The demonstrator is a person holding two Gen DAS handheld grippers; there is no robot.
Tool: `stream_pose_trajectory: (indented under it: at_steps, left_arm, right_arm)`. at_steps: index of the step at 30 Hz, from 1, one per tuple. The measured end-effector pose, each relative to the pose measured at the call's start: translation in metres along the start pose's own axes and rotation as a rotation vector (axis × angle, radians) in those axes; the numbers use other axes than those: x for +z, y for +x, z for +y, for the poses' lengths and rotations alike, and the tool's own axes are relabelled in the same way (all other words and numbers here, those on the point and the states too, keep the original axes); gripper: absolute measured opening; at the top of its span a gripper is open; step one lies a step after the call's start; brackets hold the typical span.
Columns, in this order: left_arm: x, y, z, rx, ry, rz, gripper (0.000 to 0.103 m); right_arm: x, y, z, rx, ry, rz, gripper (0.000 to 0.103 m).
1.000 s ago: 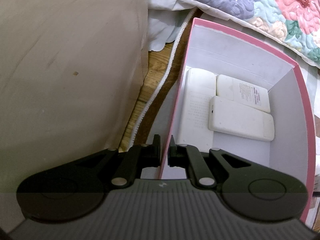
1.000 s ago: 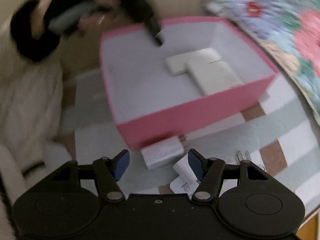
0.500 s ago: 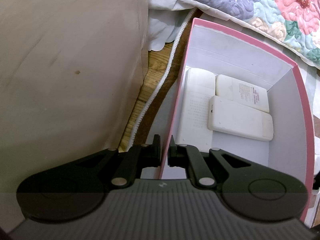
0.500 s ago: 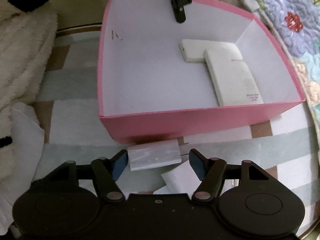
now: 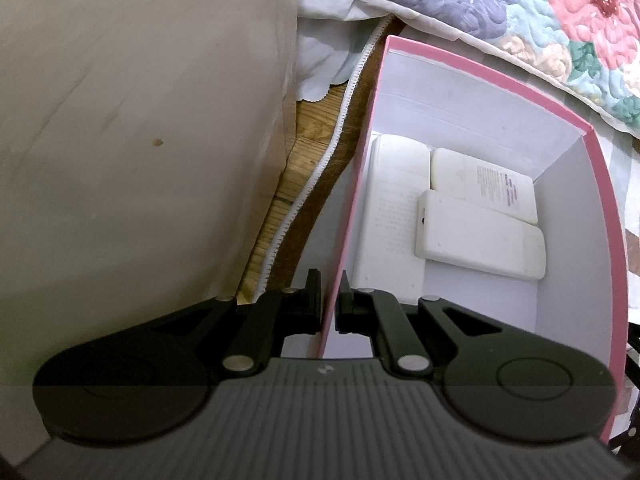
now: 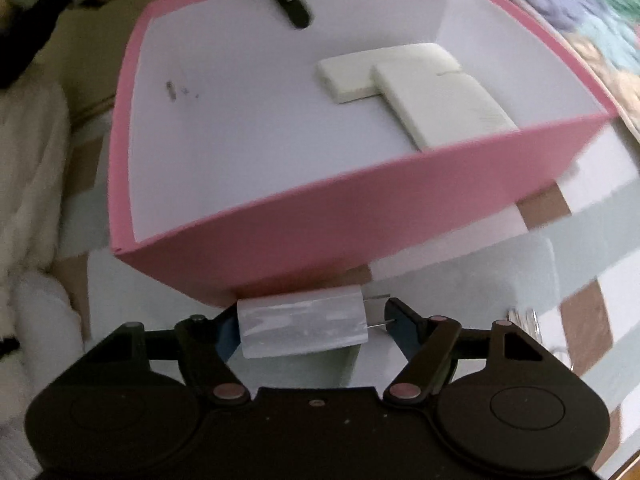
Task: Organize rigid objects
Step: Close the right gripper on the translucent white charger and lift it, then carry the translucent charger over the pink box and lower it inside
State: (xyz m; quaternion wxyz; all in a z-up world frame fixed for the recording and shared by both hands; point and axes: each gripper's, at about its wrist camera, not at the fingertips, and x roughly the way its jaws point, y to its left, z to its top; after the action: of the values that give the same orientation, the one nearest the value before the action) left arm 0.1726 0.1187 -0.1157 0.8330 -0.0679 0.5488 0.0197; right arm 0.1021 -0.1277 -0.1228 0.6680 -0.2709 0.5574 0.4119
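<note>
Pinching the pink box [image 5: 600, 184] by its wall, the left tongs [image 5: 330, 304] stay clenched on it. The right tongs [image 6: 310, 326] are opening around a white charger [image 6: 302, 328] lying just outside the box, pads not pressing it.

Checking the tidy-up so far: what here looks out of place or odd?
A white charger lies outside the pink box, against its near wall, prongs sideways, between the opening right tongs. Three white blocks sit inside. The left tongs pinch the box wall.
</note>
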Motion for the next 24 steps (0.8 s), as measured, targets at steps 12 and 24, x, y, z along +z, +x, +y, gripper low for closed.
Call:
stream_pose_trajectory:
  at_steps: [12,24]
  left_arm:
    - [-0.002,0.0,-0.002,0.01,-0.025,-0.01,0.006]
    - [-0.003,-0.002,-0.002,0.007,-0.017,-0.006,0.006]
  right_arm:
    - [-0.027,-0.033,-0.026,-0.058,0.395,-0.152,0.078]
    - [-0.021,-0.114,-0.048,-0.081,0.69,-0.316,0.078]
